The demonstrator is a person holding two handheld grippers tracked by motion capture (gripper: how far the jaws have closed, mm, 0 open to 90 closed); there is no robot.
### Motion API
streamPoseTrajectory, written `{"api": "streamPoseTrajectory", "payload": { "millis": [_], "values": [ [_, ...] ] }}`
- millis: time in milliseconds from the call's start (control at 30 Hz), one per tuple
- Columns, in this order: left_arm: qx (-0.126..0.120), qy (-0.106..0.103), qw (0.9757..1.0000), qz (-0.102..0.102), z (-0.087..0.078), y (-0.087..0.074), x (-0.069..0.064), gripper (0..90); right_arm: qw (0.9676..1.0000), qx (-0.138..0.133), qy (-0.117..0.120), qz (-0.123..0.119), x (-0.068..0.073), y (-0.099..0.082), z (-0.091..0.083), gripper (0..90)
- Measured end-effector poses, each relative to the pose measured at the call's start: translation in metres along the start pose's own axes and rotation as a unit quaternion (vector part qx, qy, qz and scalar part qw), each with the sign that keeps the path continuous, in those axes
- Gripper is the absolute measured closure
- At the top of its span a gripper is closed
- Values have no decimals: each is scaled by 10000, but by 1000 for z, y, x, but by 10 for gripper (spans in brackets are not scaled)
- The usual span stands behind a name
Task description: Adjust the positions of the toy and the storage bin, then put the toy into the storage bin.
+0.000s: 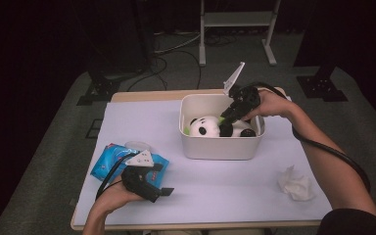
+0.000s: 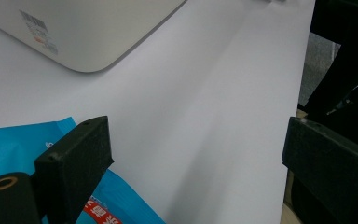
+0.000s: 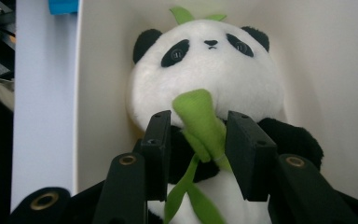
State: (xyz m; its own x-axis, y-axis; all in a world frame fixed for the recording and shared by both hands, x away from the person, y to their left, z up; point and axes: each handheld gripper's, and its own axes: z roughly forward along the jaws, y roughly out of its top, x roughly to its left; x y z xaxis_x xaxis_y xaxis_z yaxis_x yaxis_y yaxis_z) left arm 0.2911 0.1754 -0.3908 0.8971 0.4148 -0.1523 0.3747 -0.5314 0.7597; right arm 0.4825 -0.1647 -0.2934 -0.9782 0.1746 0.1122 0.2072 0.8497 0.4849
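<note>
Right gripper [image 3: 193, 135] inside white bin [image 1: 220, 147] near desk's far edge, jaws partly open astride plush panda's [image 3: 205, 74] green bamboo [image 3: 198, 116], pads w/o visible pinch. Left gripper [image 1: 164, 192] wide open, empty, near front-left corner.

Plush panda [image 1: 210, 126] lies inside the white bin [image 1: 220, 147].

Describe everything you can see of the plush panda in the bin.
The plush panda is a soft toy with white fur, black ears, eye patches and limbs, a small green leaf on top of its head and a green fabric bamboo piece at its chest. It lies inside the white bin, head toward the bin's left end in the high view. The right gripper straddles the bamboo piece, jaws a little apart beside it; whether the pads press it I cannot tell.
</note>
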Motion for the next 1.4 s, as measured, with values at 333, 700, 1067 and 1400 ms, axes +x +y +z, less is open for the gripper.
{"api": "streamPoseTrajectory", "payload": {
  "millis": [333, 700, 1067, 1400],
  "values": [
    [31, -20, 10000, 26, 1, -1, 4, 75, 9998, -181, -98, -9, 6, 0, -20, 571],
    [-52, 77, 9999, -55, -6, -4, 4, 51, 9995, -267, -146, 22, 12, -2, -33, 536],
    [-69, 78, 9999, -20, -7, -2, 2, 40, 9992, -350, -204, -26, 19, -4, -46, 485],
    [-37, 40, 10000, 44, -3, 0, -1, 40, 9984, -497, -278, -5, 31, -18, -58, 479]
  ]
}}
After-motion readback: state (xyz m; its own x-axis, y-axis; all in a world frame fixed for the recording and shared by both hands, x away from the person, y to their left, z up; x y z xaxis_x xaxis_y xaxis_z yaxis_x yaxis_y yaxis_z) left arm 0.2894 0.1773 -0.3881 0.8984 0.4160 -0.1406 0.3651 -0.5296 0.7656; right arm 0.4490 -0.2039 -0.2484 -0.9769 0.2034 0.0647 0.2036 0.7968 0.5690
